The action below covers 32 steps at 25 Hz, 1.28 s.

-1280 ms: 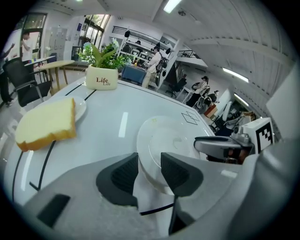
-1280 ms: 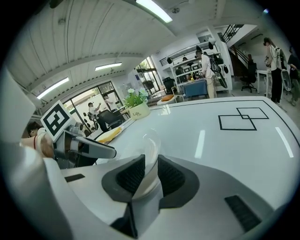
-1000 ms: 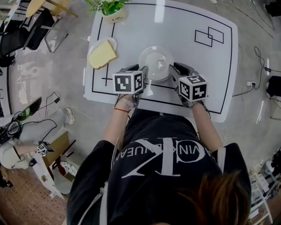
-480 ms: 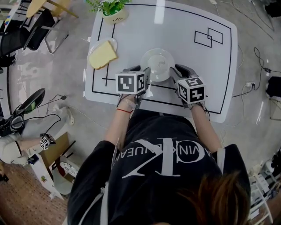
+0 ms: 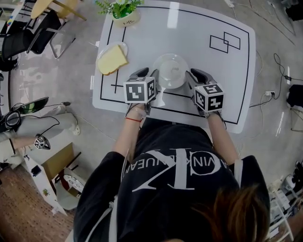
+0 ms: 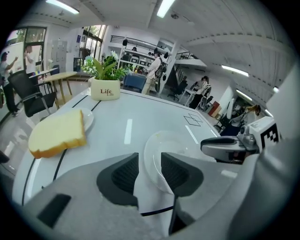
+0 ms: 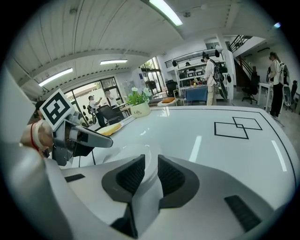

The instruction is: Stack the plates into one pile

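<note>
A clear round plate point(image 5: 170, 71) lies mid-table between both grippers. My left gripper point(image 5: 154, 79) is at its left rim. In the left gripper view the plate point(image 6: 161, 145) has its rim inside the left gripper point(image 6: 150, 160), against the right pad and off the left one; these jaws have just been closing. My right gripper point(image 5: 189, 76) holds the right rim. The right gripper point(image 7: 151, 161) also just closed in, and its pads pinch the plate point(image 7: 146, 153). A second plate point(image 5: 120, 46) at far left carries a yellow slice point(image 5: 112, 59).
A potted plant point(image 5: 124, 13) stands at the table's far left corner. Two overlapping black rectangles point(image 5: 225, 39) are printed at the far right. The white table point(image 5: 236, 94) ends just in front of the person's body. Chairs and cables lie on the floor around.
Both grippers stay at the plate's two sides. The plate and the grippers have drifted slightly to the right and nearer to the person. The marker cubes have turned a little.
</note>
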### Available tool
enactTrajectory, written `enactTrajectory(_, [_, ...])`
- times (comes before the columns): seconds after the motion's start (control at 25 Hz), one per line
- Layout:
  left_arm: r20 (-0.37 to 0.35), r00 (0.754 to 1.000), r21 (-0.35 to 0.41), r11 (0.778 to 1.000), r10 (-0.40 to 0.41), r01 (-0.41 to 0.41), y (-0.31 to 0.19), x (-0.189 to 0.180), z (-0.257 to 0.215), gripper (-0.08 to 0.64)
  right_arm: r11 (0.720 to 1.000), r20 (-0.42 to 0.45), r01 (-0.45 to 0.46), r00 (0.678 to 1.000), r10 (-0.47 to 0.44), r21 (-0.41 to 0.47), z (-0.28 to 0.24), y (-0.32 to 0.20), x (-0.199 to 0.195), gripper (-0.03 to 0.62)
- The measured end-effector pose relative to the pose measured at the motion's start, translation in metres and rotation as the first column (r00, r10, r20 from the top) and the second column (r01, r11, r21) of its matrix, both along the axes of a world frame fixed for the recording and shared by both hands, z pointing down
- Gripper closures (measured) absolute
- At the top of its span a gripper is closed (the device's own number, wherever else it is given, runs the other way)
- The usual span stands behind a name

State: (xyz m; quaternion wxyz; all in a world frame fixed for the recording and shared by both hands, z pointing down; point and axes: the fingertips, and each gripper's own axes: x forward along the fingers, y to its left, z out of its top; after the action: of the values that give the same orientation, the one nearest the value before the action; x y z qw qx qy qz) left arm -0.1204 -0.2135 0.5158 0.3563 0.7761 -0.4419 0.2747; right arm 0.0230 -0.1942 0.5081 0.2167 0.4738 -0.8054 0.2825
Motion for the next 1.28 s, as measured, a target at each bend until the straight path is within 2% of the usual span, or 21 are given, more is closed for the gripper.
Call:
enactTrajectory(0.24, [0.025, 0.998, 0.107, 0.993, -0.057, 0.054, -0.011, -0.017, -0.018, 0.452, 0.996, 0.003, -0.021, 1.0, 0.021, 0.086, -0.02, -0.009, 0.007, 0.565])
enactTrajectory(0.36, [0.005, 0.991, 0.186, 0.974, -0.13, 0.127, -0.019, -0.03, -0.033, 0.556, 0.989, 0.015, -0.025, 1.0, 0.023, 0.143, -0.035, -0.013, 0.011, 0.591])
enactTrajectory(0.52, [-0.053, 0.982, 0.301, 0.935, -0.183, 0.19, -0.029, -0.042, -0.057, 0.555, 0.977, 0.041, -0.02, 0.999, 0.012, 0.213, -0.053, -0.019, 0.015, 0.591])
enactTrajectory(0.68, [-0.053, 0.98, 0.388, 0.9, -0.194, 0.199, -0.033, -0.05, -0.076, 0.555, 0.963, 0.036, -0.013, 0.999, 0.004, 0.268, -0.069, -0.022, 0.02, 0.591])
enactTrajectory(1.04, [-0.015, 0.983, 0.528, 0.833, -0.184, 0.164, -0.035, -0.06, -0.111, 0.555, 0.917, 0.055, -0.004, 0.998, -0.019, 0.398, -0.111, -0.028, 0.021, 0.591])
enactTrajectory(1.28, [-0.025, 0.983, 0.585, 0.795, -0.179, 0.16, -0.039, -0.062, -0.13, 0.555, 0.892, 0.071, -0.004, 0.997, -0.032, 0.451, -0.131, -0.031, 0.021, 0.591])
